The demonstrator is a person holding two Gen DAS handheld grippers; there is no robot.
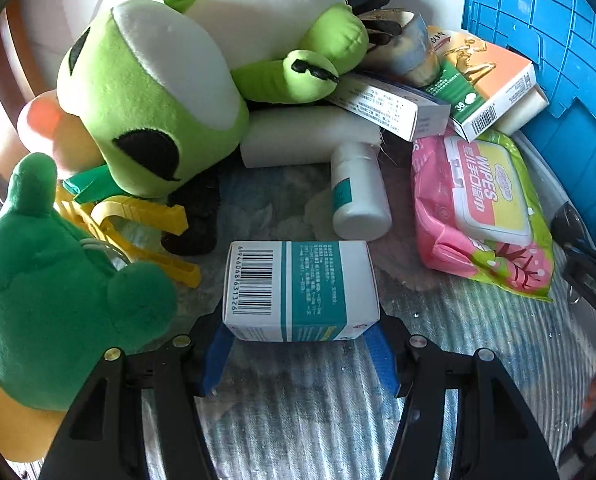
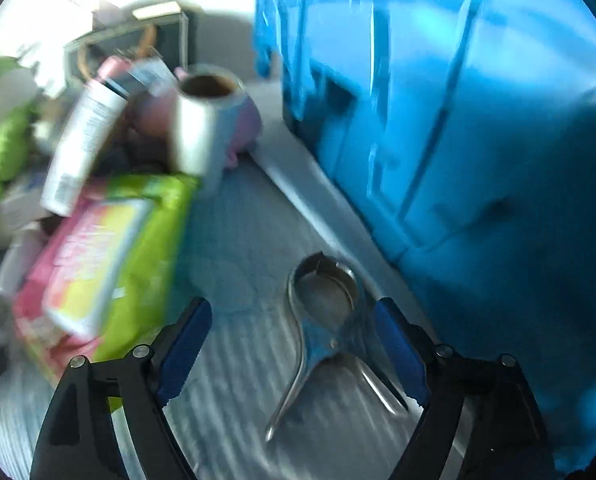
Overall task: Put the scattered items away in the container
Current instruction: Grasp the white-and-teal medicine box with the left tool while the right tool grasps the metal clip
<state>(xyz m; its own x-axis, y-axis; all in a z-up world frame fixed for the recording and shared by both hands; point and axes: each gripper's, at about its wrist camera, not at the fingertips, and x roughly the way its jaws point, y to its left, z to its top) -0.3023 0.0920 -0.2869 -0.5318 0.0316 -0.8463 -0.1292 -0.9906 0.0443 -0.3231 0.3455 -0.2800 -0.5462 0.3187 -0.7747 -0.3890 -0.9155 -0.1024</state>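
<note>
Blue pads [image 1: 217,356] of the left gripper [image 1: 300,354] pressed both ends of a white and teal box [image 1: 300,290], jaws closed onto it above the striped cloth [image 1: 298,412]. Beyond lay a white bottle [image 1: 360,196], a wipes pack [image 1: 484,212], a frog plush [image 1: 157,108] and yellow clips [image 1: 137,224], with the blue crate [image 1: 546,36] at right. On the right wrist view, blurred, the right gripper [image 2: 293,348] stood wide open around a metal clamp [image 2: 330,332] lying on the cloth beside the crate [image 2: 478,140]; contact could not be determined.
</note>
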